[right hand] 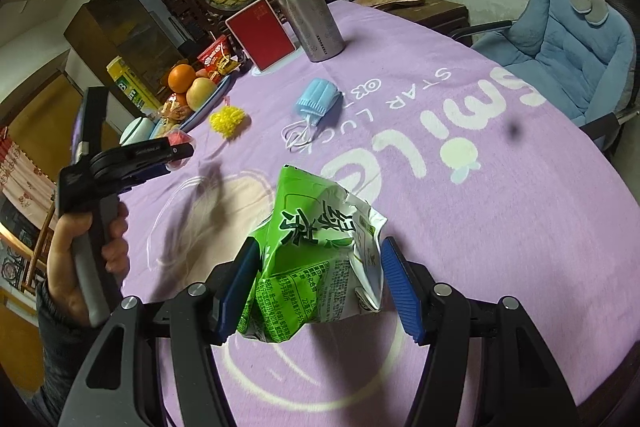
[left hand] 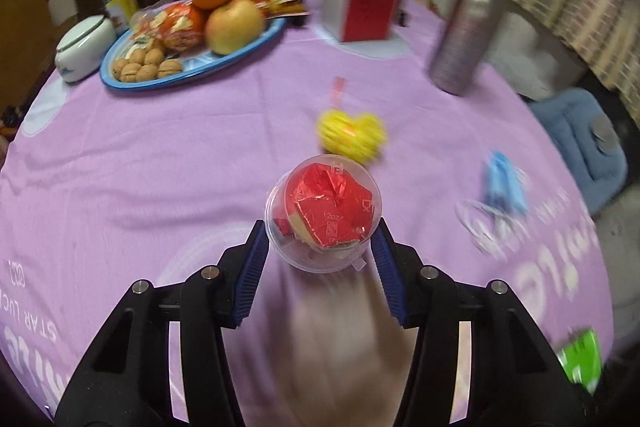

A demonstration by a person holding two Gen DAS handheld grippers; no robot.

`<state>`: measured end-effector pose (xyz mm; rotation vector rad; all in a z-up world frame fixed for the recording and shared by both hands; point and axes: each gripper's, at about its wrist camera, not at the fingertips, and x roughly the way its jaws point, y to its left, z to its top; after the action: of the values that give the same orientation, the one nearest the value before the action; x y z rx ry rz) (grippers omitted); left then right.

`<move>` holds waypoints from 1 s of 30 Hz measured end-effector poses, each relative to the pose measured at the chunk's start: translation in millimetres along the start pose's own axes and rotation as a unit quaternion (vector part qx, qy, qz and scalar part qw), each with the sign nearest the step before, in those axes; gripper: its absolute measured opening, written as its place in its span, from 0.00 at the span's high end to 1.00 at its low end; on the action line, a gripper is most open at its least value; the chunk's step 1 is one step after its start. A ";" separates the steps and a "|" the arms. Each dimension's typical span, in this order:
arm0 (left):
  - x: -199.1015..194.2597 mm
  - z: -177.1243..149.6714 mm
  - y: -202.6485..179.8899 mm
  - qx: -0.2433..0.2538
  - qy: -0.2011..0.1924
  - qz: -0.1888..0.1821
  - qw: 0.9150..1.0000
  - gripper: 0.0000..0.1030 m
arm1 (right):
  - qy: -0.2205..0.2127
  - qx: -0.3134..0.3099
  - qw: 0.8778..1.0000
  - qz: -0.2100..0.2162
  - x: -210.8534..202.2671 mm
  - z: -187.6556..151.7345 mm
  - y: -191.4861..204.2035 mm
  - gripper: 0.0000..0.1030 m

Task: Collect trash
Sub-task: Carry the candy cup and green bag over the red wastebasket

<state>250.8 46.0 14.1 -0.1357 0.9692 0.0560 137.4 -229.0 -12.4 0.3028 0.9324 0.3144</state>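
Dim indoor light is falling from above. Motion blur is smearing the left view: the bottle (left hand: 466, 23), the yellow ball (left hand: 352, 135) and the mask (left hand: 502, 187) are streaking, while the cup (left hand: 324, 215) is staying sharp. The right view is reading crisp, a soft shadow lying on the cloth (right hand: 500, 227). Fisheye bending is curving both edges, corners going black.

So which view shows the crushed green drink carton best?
The right wrist view: the crushed green drink carton fills the centre, clamped in the right gripper, print readable. The left wrist view catches only a blurred green corner at the lower right edge.
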 end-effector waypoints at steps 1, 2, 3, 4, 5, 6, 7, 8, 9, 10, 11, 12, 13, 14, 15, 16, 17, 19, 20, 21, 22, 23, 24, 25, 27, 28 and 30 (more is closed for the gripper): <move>-9.6 -8.7 -8.8 0.013 -0.004 -0.011 1.000 0.49 | -0.003 -0.002 1.000 -0.002 -4.2 -2.9 1.5 0.40; -15.4 -14.4 -14.6 0.021 -0.007 -0.018 1.000 0.49 | -0.006 -0.005 1.000 -0.005 -7.6 -5.5 2.5 0.40; -21.3 -20.6 -20.2 0.029 -0.008 -0.027 0.999 0.49 | -0.010 -0.007 1.000 -0.009 -11.1 -8.0 3.3 0.40; -28.9 -29.6 -26.8 0.039 -0.007 -0.039 0.998 0.49 | -0.014 -0.008 1.000 -0.014 -15.3 -10.7 3.6 0.40; -33.5 -35.7 -30.8 0.044 -0.008 -0.048 0.998 0.49 | -0.016 -0.008 1.000 -0.015 -18.6 -12.9 3.0 0.40; -39.6 -42.8 -34.7 0.048 -0.009 -0.059 0.997 0.49 | -0.018 -0.006 1.000 -0.016 -21.3 -14.9 2.2 0.40; -45.1 -50.0 -38.0 0.054 -0.009 -0.067 0.996 0.49 | -0.020 -0.004 1.000 -0.019 -24.8 -18.2 0.4 0.40; -48.8 -55.3 -41.3 0.059 -0.010 -0.073 0.996 0.49 | -0.021 -0.003 1.000 -0.023 -26.8 -20.5 -0.7 0.40; -52.7 -61.2 -44.6 0.064 -0.010 -0.080 0.995 0.49 | -0.022 -0.002 0.999 -0.025 -28.8 -23.0 -1.9 0.40; -55.8 -68.2 -47.9 0.069 -0.008 -0.087 0.994 0.49 | -0.021 0.000 0.999 -0.026 -30.1 -25.9 -3.6 0.40; -57.6 -73.1 -50.4 0.073 -0.005 -0.092 0.993 0.49 | -0.020 0.002 0.999 -0.026 -31.6 -28.9 -5.1 0.40; -59.0 -78.1 -52.3 0.076 -0.003 -0.095 0.993 0.49 | -0.020 0.003 0.999 -0.027 -33.1 -31.1 -6.6 0.40; -60.6 -83.3 -54.7 0.079 -0.002 -0.099 0.992 0.49 | -0.020 0.004 0.999 -0.027 -34.7 -34.4 -7.4 0.40; -61.6 -86.9 -55.2 0.081 -0.001 -0.102 0.991 0.49 | -0.021 0.005 0.999 -0.027 -36.3 -37.5 -8.1 0.40; -62.5 -90.9 -56.4 0.083 0.000 -0.105 0.991 0.49 | -0.022 0.006 0.999 -0.028 -37.6 -39.6 -8.7 0.40; -63.3 -94.5 -57.6 0.085 0.002 -0.108 0.990 0.49 | -0.023 0.007 0.999 -0.029 -39.5 -43.0 -9.5 0.40; -63.8 -98.8 -59.1 0.087 0.005 -0.113 0.990 0.49 | -0.024 0.008 0.999 -0.029 -40.5 -45.2 -10.0 0.40; -64.8 -104.9 -62.0 0.090 0.009 -0.118 0.989 0.49 | -0.025 0.010 0.999 -0.030 -43.3 -49.9 -10.9 0.40; -66.1 -108.5 -64.2 0.094 0.009 -0.120 0.988 0.49 | -0.027 0.010 0.999 -0.031 -44.9 -52.1 -11.5 0.40; -68.1 -112.0 -66.7 0.098 0.008 -0.121 0.988 0.49 | -0.029 0.010 0.999 -0.032 -46.6 -53.6 -11.8 0.40; -70.5 -115.5 -69.2 0.102 0.007 -0.124 0.987 0.49 | -0.033 0.009 0.999 -0.036 -49.1 -55.7 -11.7 0.40; -72.5 -118.5 -71.3 0.106 0.007 -0.127 0.986 0.49 | -0.036 0.007 0.999 -0.039 -51.9 -57.6 -12.3 0.40; -74.6 -121.5 -73.7 0.109 0.007 -0.131 0.985 0.49 | -0.039 0.005 0.998 -0.042 -54.3 -59.1 -12.6 0.40; -77.0 -124.8 -77.1 0.114 0.007 -0.135 0.984 0.49 | -0.042 0.005 0.998 -0.045 -57.1 -61.3 -13.5 0.40; -81.6 -130.8 -83.6 0.124 0.006 -0.140 0.982 0.49 | -0.046 0.006 0.998 -0.047 -61.8 -65.0 -16.6 0.40; -83.8 -134.0 -87.0 0.129 0.005 -0.143 0.981 0.49 | -0.049 0.009 0.998 -0.047 -65.6 -67.8 -19.6 0.40; -88.7 -141.0 -96.0 0.143 0.005 -0.151 0.978 0.49 | -0.055 0.016 0.997 -0.047 -72.0 -71.8 -25.2 0.40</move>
<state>95.7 -67.6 17.2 -0.0170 0.9470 -0.3620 41.8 -271.7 -9.7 0.3009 0.8415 0.1952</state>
